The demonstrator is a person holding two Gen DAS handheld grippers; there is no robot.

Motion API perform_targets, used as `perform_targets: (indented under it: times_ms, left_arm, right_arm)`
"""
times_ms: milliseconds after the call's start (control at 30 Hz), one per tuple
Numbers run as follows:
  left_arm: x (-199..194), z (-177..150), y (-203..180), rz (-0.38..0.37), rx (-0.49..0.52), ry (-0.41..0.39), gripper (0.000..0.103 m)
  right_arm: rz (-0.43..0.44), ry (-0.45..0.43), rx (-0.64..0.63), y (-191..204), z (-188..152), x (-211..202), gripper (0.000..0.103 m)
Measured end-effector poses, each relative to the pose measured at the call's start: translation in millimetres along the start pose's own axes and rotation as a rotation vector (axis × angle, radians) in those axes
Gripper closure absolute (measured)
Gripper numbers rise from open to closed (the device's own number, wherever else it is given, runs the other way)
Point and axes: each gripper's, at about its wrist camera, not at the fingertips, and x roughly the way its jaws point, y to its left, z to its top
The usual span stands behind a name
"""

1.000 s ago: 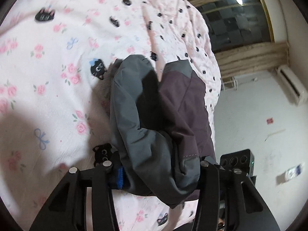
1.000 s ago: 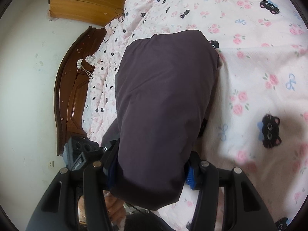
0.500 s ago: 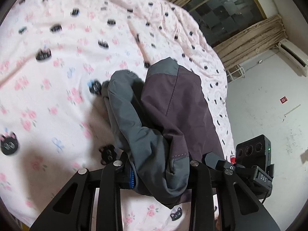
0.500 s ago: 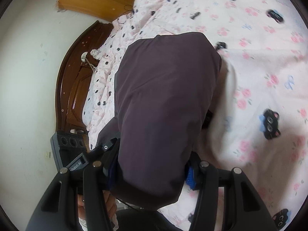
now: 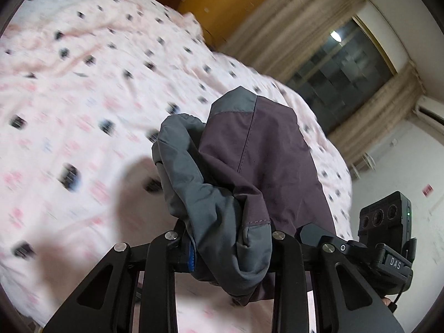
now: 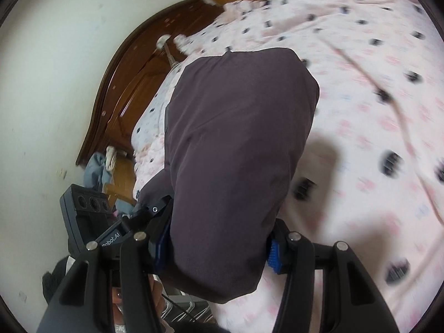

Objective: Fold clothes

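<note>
- left gripper (image 5: 227, 249): clamped on a bunched end of 1 garment (image 5: 249, 166), grey and plum fabric wadded between the jaws; jaws narrow, pads hidden in cloth.
- Probable reason for the grip: an edge is pinched so the piece can be carried and laid over for a fold.
- garment hangs forward off the jaws above the bed (image 5: 69, 111), grey lining rolled outward on the left, plum panel on the right; whether its far end touches the bed, cannot tell.
- right gripper (image 6: 219, 245): about half open yet closed on a thicker plum fold of the same garment, blue pad (image 6: 273, 255) pressed to the cloth on the right side.
- 2 grippers on 1 piece, likely to keep both corners level while it is moved.
- Left gripper's body shows at left of the right wrist view, just beside the right one, so the held ends sit close together.
- Count: 1 garment, 2 grippers, 1 bed with pink printed sheet, 1 wooden headboard (image 6: 125, 88), 1 window (image 5: 347, 83), 2 curtain runs.
- Bed blurred; print detail unreadable.
</note>
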Motion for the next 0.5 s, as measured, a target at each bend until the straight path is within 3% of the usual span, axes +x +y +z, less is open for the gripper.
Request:
perform_targets:
  times_ms: [200, 400, 500]
  left_arm:
    - [-3, 25, 50, 0.118, -0.054, -0.097, 0.077]
    - [22, 29, 103, 0.208, -0.158, -0.071, 0.078]
    - [37, 26, 114, 0.258, -0.154, -0.036, 0.078]
  right_arm:
    - [0.064, 0.081, -0.080, 31, 32, 74, 0.048]
    - [0.028, 0.192, -0.134, 38, 49, 148, 0.048]
    - [-0.010, 0.241, -0.145, 31, 51, 174, 0.048]
